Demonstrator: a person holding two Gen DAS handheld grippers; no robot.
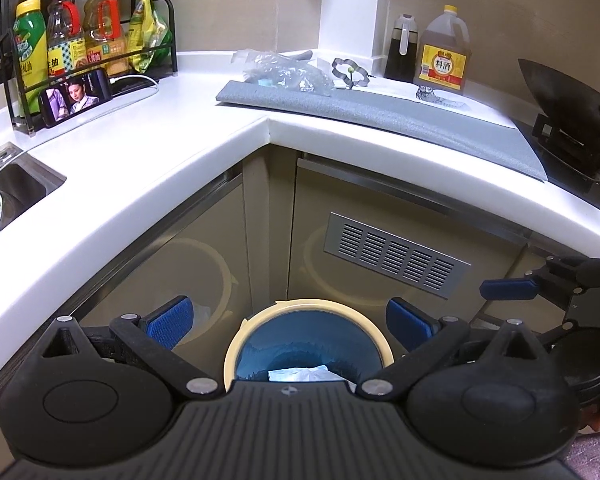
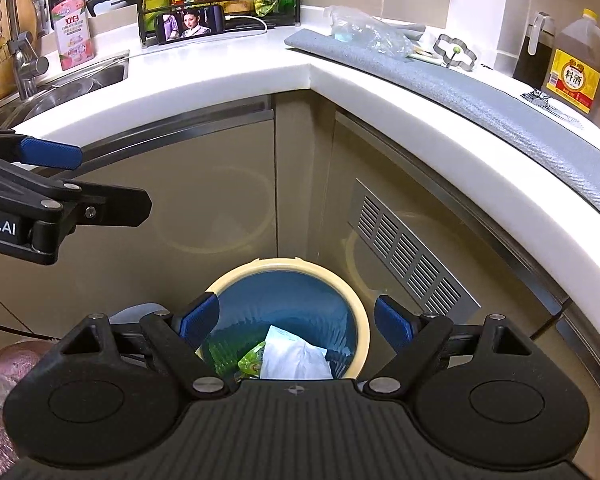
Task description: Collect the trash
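Note:
A round trash bin with a cream rim and blue liner stands on the floor in the cabinet corner; it also shows in the right wrist view. White paper and a green wrapper lie inside it. My left gripper hangs open and empty above the bin. My right gripper is also open and empty over the bin. A crumpled clear plastic bag lies on the grey mat on the counter; it shows in the right wrist view too.
A white L-shaped counter holds a bottle rack, a phone, a sink, oil bottles, an egg ring and a wok. A vented cabinet door stands behind the bin.

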